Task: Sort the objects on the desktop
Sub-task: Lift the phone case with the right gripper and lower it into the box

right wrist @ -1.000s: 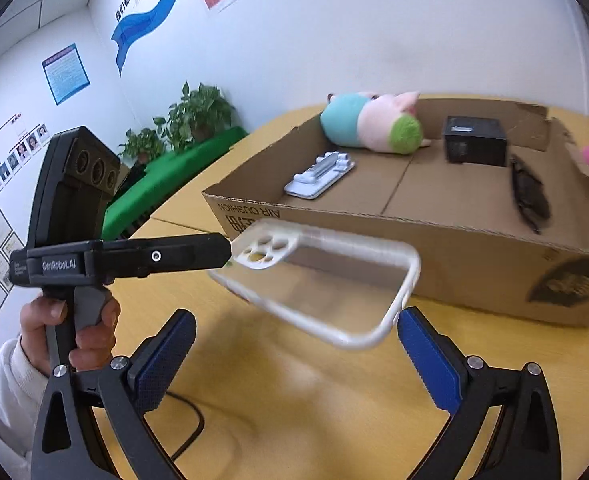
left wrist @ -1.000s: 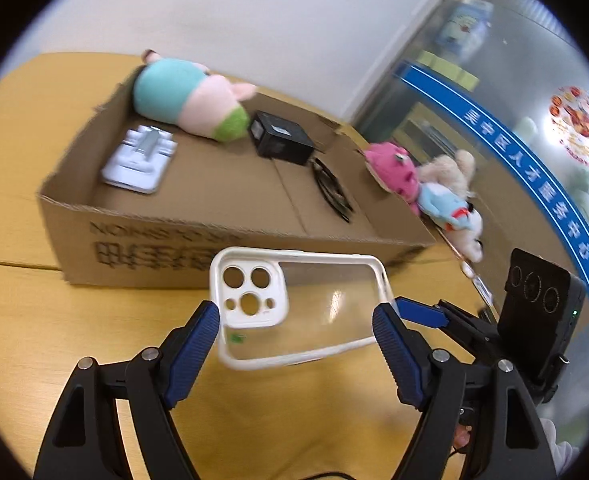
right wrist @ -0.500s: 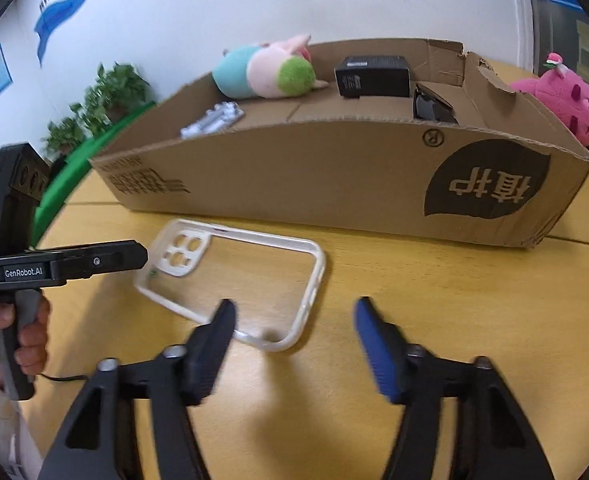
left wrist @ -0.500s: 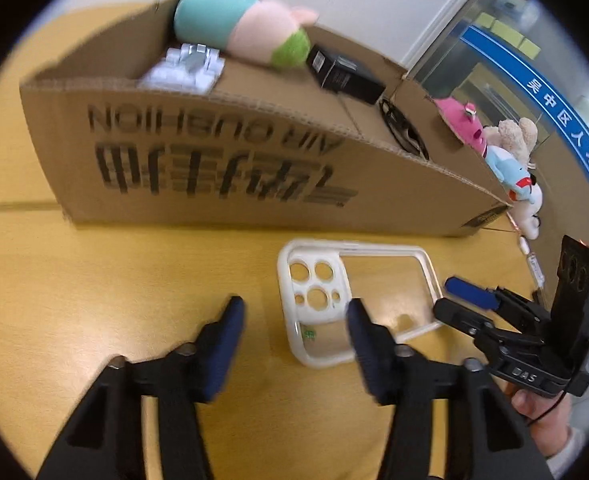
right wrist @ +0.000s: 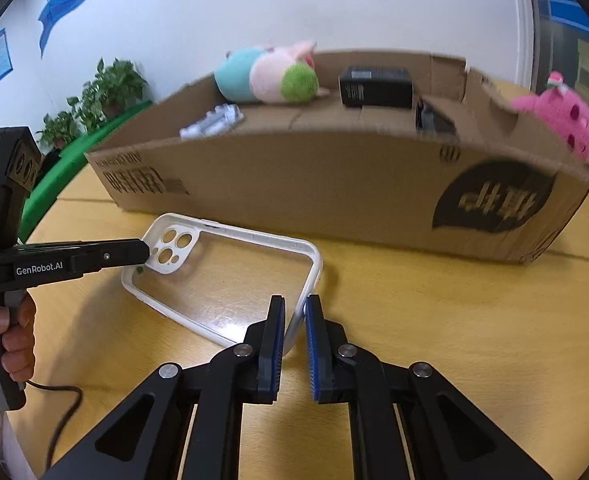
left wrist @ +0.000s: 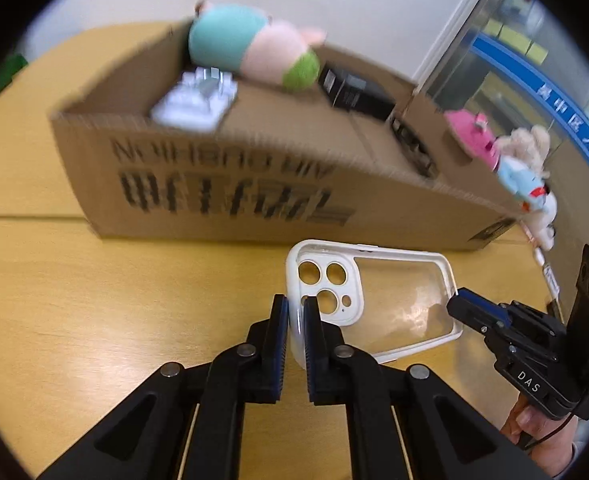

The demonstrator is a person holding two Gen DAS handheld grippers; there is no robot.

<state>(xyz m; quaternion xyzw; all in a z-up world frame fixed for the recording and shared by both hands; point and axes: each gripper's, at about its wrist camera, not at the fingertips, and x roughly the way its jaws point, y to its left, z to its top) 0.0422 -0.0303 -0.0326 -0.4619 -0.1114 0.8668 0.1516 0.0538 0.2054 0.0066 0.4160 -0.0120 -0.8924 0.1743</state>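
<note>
My left gripper has just closed and pinches the camera-hole end of the clear phone case. My right gripper has just closed too, its 2 pads clamping the rim at the case's opposite end. The case lies on the wooden table, just in front of the cardboard box holding a plush toy and a black box.

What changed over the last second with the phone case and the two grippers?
Both grippers came down and their jaws have just been closing: the left gripper now pinches the camera-end rim of the phone case, the right gripper the opposite end. The cardboard box and its contents look unchanged.
</note>
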